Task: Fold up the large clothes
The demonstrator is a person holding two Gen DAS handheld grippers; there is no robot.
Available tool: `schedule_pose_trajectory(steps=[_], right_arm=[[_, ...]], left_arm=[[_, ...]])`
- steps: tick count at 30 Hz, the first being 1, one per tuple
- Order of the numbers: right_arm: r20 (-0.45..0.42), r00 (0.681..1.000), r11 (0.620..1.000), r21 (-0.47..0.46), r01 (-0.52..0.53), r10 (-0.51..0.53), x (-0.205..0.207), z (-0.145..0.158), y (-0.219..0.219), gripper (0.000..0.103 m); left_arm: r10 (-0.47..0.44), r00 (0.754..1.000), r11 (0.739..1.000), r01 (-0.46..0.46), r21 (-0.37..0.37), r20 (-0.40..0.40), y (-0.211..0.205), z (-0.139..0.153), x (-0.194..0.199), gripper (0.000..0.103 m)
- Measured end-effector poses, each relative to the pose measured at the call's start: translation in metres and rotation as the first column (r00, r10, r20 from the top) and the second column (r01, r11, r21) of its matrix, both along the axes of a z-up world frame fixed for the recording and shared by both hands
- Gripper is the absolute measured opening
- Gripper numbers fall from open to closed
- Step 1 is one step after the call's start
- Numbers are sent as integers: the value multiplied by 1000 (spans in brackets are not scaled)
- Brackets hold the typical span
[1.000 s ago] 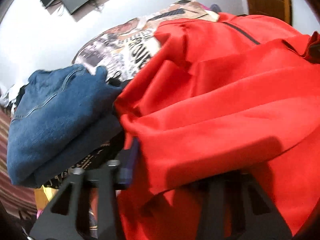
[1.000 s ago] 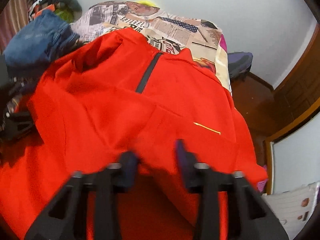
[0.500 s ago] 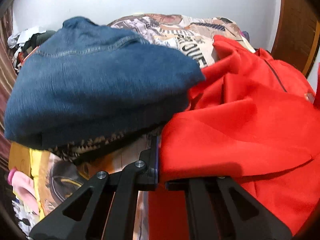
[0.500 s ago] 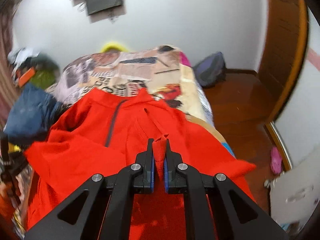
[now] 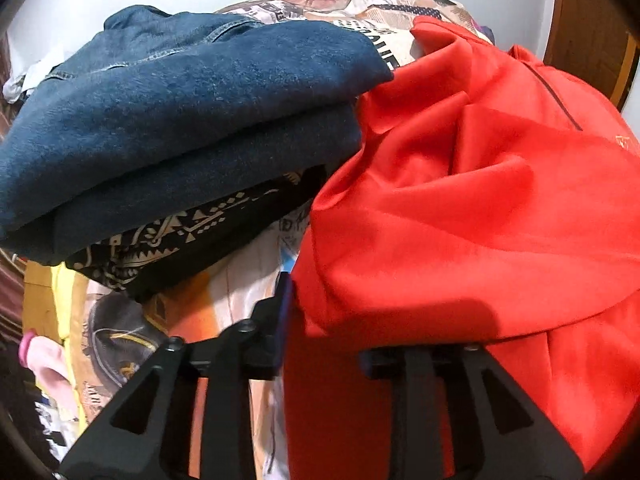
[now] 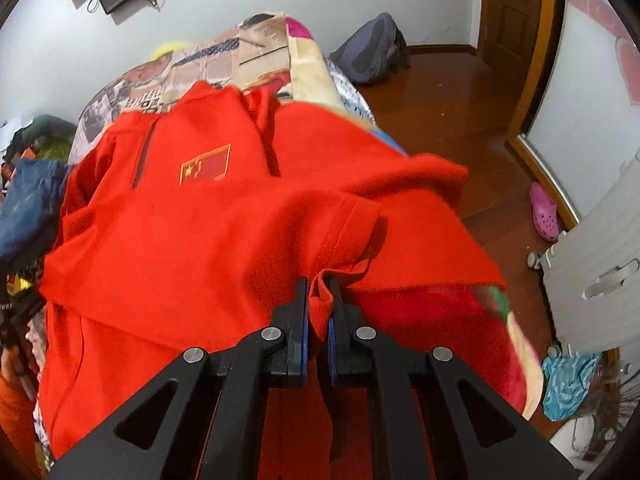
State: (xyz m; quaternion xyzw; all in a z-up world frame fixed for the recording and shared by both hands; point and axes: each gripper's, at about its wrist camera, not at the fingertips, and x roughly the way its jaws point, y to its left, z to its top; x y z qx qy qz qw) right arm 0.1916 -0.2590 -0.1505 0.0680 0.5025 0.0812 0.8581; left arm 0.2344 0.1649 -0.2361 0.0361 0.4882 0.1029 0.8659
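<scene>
A red jacket (image 5: 460, 200) lies spread over the bed, its chest flag badge (image 6: 206, 166) facing up in the right wrist view. My right gripper (image 6: 318, 304) is shut on a bunched fold of the jacket's hem, the cloth pinched between the blue pads. My left gripper (image 5: 326, 332) is at the jacket's left edge with its jaws opening. Red cloth hangs between them and drapes over the right finger, hiding its tip; the left finger (image 5: 280, 312) stands clear of the cloth.
Folded blue jeans (image 5: 180, 112) sit on a black patterned garment (image 5: 192, 236) just left of the jacket. The bed has a printed sheet (image 6: 224, 64). A backpack (image 6: 372, 52), a pink shoe (image 6: 543, 212) and a white cabinet (image 6: 600, 264) are on the wooden floor to the right.
The left jaws, shut on the jacket's edge half a second ago, have spread apart. The right gripper closed on the hem fold and carried it sideways while rolling.
</scene>
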Motion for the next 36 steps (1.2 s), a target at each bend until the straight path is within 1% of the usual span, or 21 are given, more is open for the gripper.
schedule_pose_trajectory(steps=[2, 3, 4, 5, 7, 9, 13, 15, 17, 18, 21, 24, 28, 29, 30, 32, 36], right_arm=[[-5, 1000, 1000, 9, 5, -5, -5, 1, -4, 11], [-21, 1000, 1000, 11, 3, -3, -7, 1, -6, 14], [-37, 999, 1000, 13, 3, -2, -8, 2, -8, 15], [-45, 999, 1000, 15, 3, -2, -8, 1, -11, 19], [-60, 998, 1000, 29, 0, 2, -12, 4, -17, 28], [-60, 998, 999, 47, 2, 1, -15, 10, -25, 38], [-15, 999, 997, 78, 30, -29, -23, 23, -38, 40], [9, 998, 992, 105, 66, -67, -23, 30, -50, 41], [23, 993, 983, 144, 111, -115, -20, 32, -64, 43], [27, 990, 978, 164, 132, -138, -18, 32, -70, 47], [9, 980, 962, 191, 196, -201, -8, 24, -82, 50], [-52, 971, 940, 243, 239, -233, 5, 5, -93, 50], [-178, 952, 895, 334, 295, -248, 19, -31, -101, 50], [-216, 944, 878, 362, 313, -247, 24, -44, -102, 50], [-234, 940, 867, 378, 324, -249, 26, -50, -103, 50], [-245, 933, 847, 403, 347, -265, 32, -58, -107, 50], [-251, 921, 822, 423, 380, -297, 51, -65, -118, 50]], left_arm=[[1, 1000, 1000, -1, 5, -5, -1, 6, -7, 46], [-1, 1000, 1000, 1, 0, -5, 0, 8, -9, 48], [-10, 1000, 1000, 10, -18, -6, 1, 14, -15, 54], [-17, 1000, 999, 17, -36, -8, 1, 18, -19, 59], [-33, 999, 998, 33, -53, -4, -1, 30, -24, 63], [-54, 998, 997, 55, -59, 8, -4, 42, -31, 66], [-77, 996, 996, 80, -42, 53, -21, 68, -39, 75], [-84, 993, 995, 88, -48, 80, -27, 81, -38, 77], [-87, 990, 993, 95, -71, 110, -34, 93, -36, 79], [-85, 989, 992, 96, -86, 124, -38, 98, -33, 79], [-91, 984, 984, 112, -137, 151, -49, 107, -17, 79], [-98, 985, 977, 122, -173, 140, -61, 105, 0, 79], [-107, 990, 962, 127, -243, 95, -77, 83, 22, 79], [-106, 991, 958, 124, -260, 81, -80, 77, 26, 79], [-105, 993, 952, 117, -283, 60, -83, 69, 32, 79], [-101, 995, 944, 103, -315, 23, -88, 54, 39, 79], [-87, 996, 939, 72, -337, -28, -93, 33, 49, 79]])
